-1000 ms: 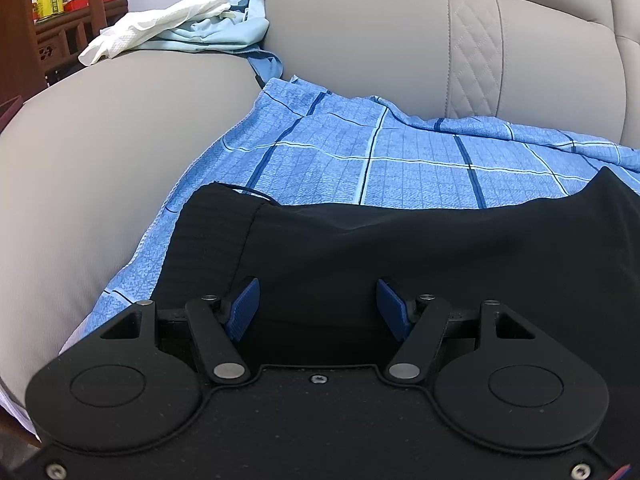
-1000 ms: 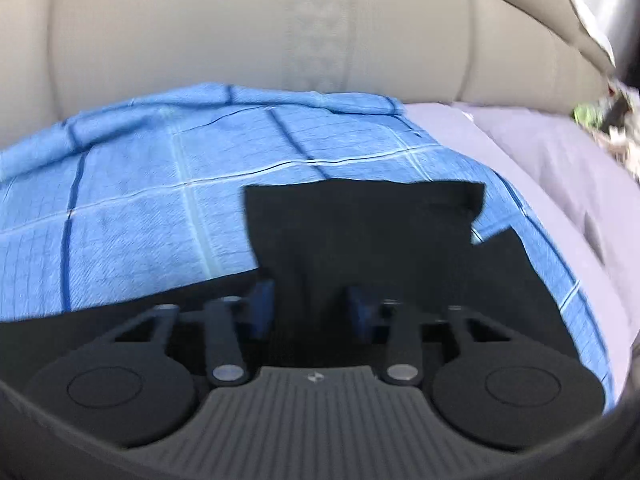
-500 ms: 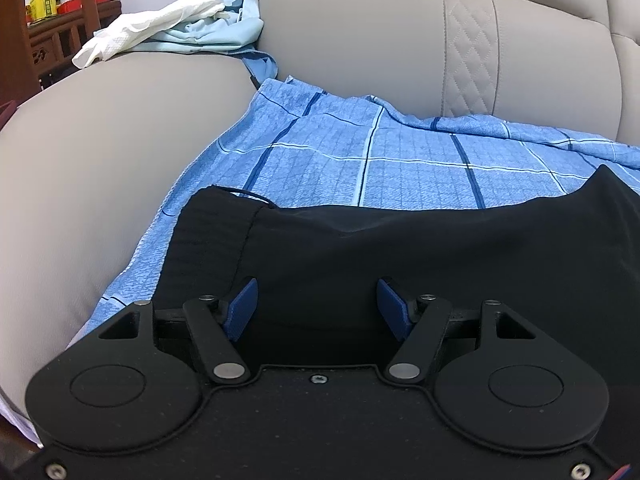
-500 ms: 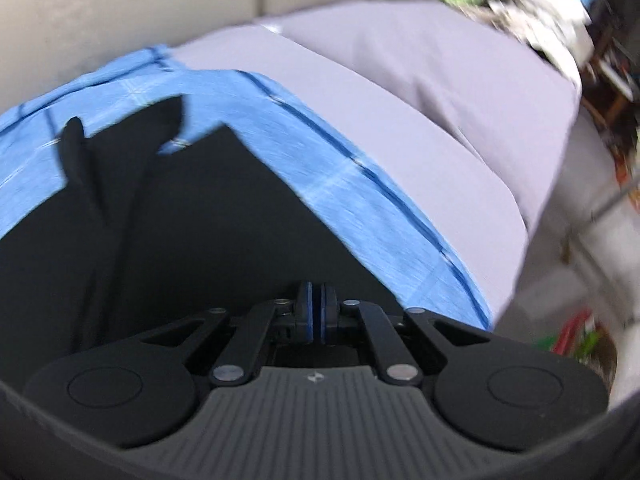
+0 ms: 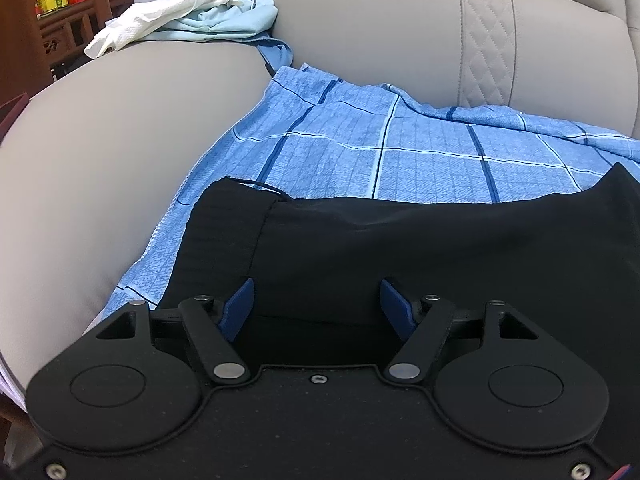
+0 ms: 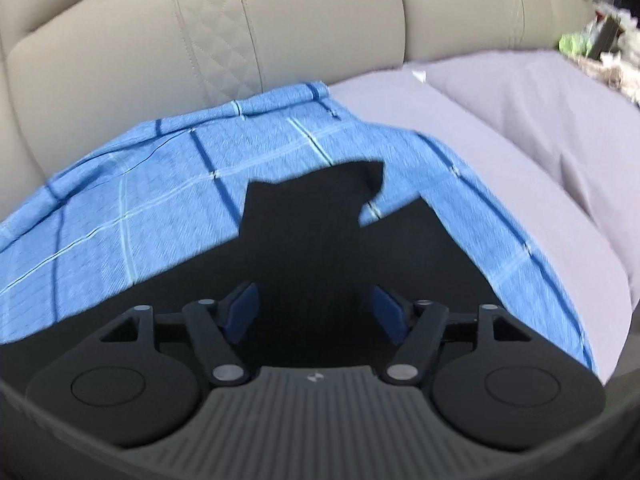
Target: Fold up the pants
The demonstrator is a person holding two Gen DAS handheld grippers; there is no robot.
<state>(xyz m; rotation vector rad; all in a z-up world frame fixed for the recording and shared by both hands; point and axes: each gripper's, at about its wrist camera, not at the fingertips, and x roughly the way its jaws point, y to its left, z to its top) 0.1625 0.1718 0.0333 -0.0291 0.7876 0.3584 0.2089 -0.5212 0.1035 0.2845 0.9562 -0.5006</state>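
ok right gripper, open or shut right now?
Open. The right gripper has its blue pads spread wide apart, nothing between them, poised over the black pants lying on the blue checked sheet.

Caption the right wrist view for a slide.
Open right gripper poised over black pants lying on a blue checked sheet.

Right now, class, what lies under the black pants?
The pants lie on a blue checked sheet, which shows beyond them on the far side and at both ends. The sheet covers the sofa seat; whatever is directly beneath the pants is hidden.
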